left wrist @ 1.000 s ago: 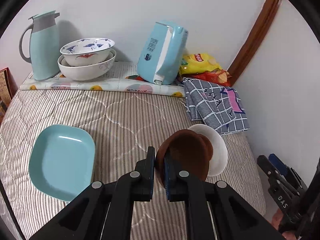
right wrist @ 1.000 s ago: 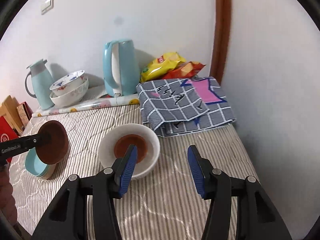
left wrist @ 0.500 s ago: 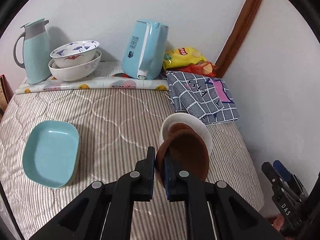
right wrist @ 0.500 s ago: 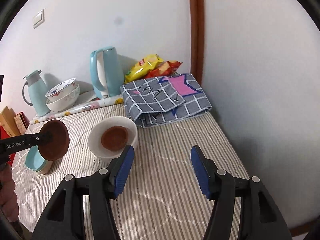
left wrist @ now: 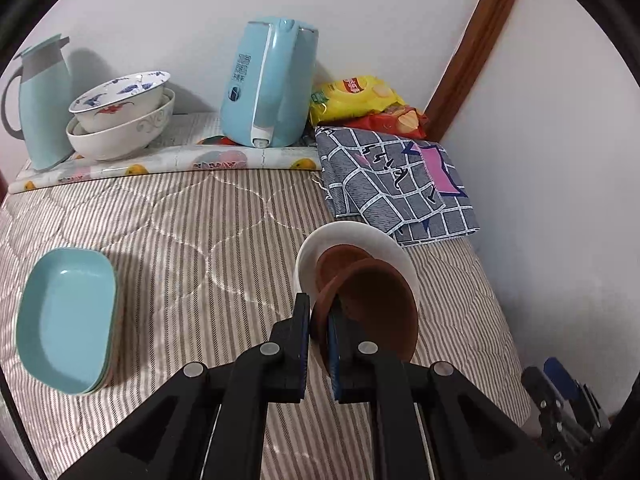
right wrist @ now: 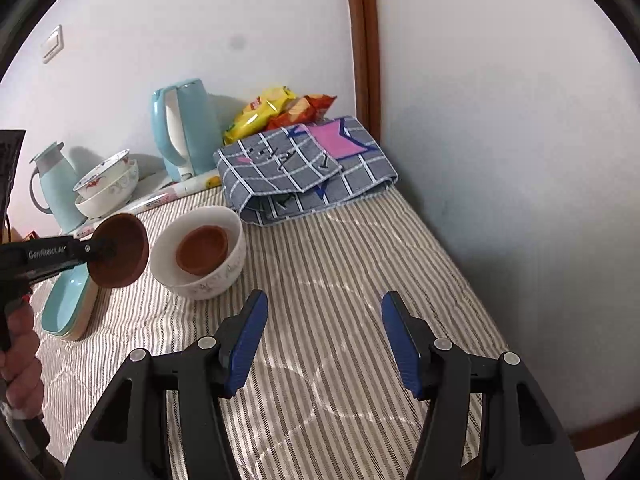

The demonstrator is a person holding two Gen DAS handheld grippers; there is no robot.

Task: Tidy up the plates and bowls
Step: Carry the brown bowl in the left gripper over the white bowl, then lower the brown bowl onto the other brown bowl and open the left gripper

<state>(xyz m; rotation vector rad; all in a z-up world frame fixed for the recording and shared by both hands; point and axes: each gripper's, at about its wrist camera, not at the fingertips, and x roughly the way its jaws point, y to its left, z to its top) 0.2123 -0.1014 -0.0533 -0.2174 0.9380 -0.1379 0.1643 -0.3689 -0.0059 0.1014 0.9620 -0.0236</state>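
Gripping a brown saucer (left wrist: 376, 304) by its rim, the left gripper (left wrist: 319, 320) is holding it tilted just beside the white bowl (right wrist: 224, 268) containing 1 brown cup (right wrist: 202, 249). Jaws wide apart, the right gripper (right wrist: 320, 336) is hovering over the striped bed (right wrist: 340, 264), grasping nothing. Stacked teal plates (left wrist: 66, 320) are lying near the bed's left edge.

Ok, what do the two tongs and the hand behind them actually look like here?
Both tongs are black plastic scissor-like frames with silver rivets and blue pads. The left tongs carry white "GenRobot" lettering on the side, seen from the right wrist camera. The right tongs show ribbed blue pads. A bare hand grips the left handle; no sleeve or cable shows.
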